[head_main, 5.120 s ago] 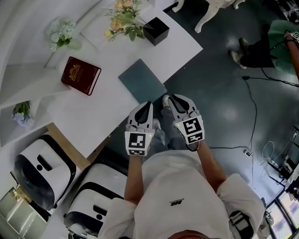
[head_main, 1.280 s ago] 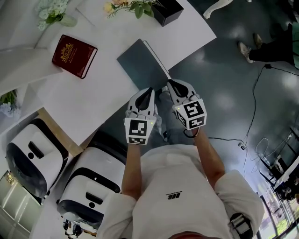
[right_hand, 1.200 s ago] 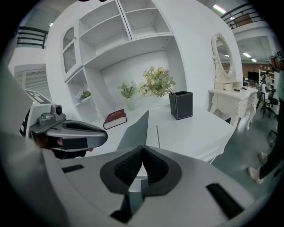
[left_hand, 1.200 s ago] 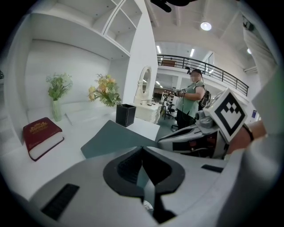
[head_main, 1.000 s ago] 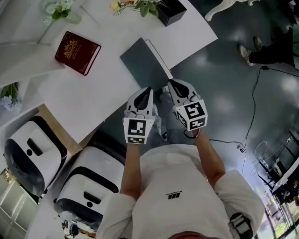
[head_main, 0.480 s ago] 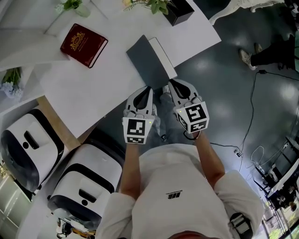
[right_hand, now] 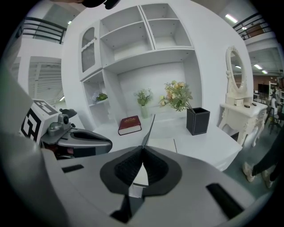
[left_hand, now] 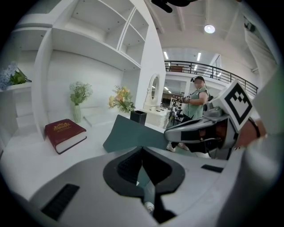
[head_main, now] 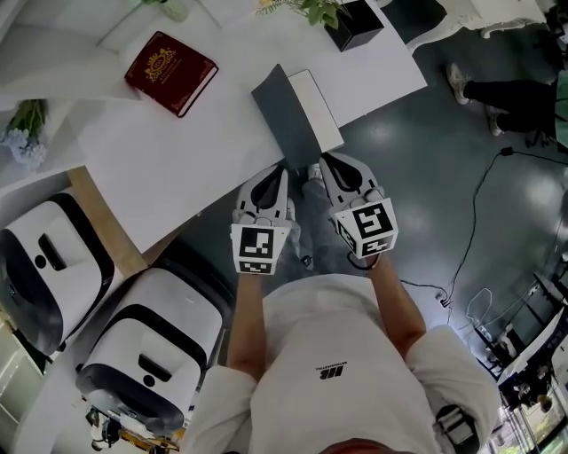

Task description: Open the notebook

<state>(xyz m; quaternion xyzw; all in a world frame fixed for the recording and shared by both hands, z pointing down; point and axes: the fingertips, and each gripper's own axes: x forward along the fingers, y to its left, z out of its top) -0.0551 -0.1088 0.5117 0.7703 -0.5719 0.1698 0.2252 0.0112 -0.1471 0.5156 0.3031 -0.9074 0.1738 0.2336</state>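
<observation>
Nearby, red book [head_main: 171, 60], black box [head_main: 355, 19] beyond half-open notebook [head_main: 282, 115].

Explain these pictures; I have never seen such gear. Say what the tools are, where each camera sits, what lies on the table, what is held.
A person holds two tools, each a two-jaw gripper carrying a marker cube. One picture looks down from a camera on the person's head. The other two come from cameras riding on the left gripper and the right gripper, looking along their jaws. On the white table lie a red book, a black box and a notebook at the near edge, its dark cover partly raised over a white page. Both grippers are shut on the notebook: the left on the cover, the right with white paper between its jaws.
</observation>
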